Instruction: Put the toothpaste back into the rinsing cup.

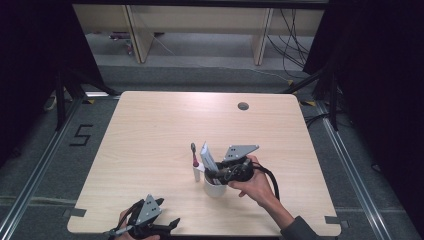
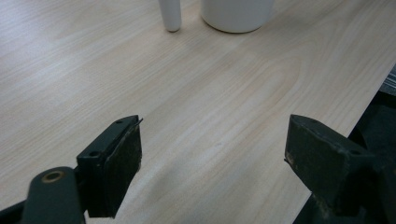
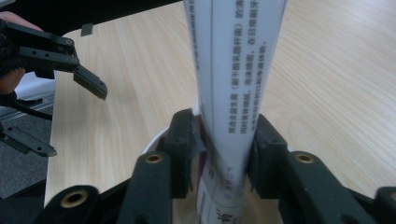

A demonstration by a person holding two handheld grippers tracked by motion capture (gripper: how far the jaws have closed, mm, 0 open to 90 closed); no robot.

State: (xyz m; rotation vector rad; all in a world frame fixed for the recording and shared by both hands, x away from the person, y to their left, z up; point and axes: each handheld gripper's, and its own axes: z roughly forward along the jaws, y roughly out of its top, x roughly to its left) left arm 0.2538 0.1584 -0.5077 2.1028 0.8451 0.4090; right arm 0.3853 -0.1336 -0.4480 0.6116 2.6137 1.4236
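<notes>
the right gripper (image 3: 219, 140) has its jaws around the white tube (image 3: 233, 79) standing in the white cup (image 1: 215, 187) mid-table, pads seemingly just off it; the left gripper (image 2: 212, 154) gapes wide, empty, at the near edge

The high view looks forward and down from above the near edge of the desk (image 1: 150, 125), taking in its whole top and the floor beyond its far edge. The left gripper view sits low by the near edge, facing inward across the wood to the white cup (image 2: 237, 16), which also stands near the desk's middle in the high view. The right gripper view hangs close over that cup, its rim (image 3: 156, 137) just under the lens, facing the near left corner.
</notes>
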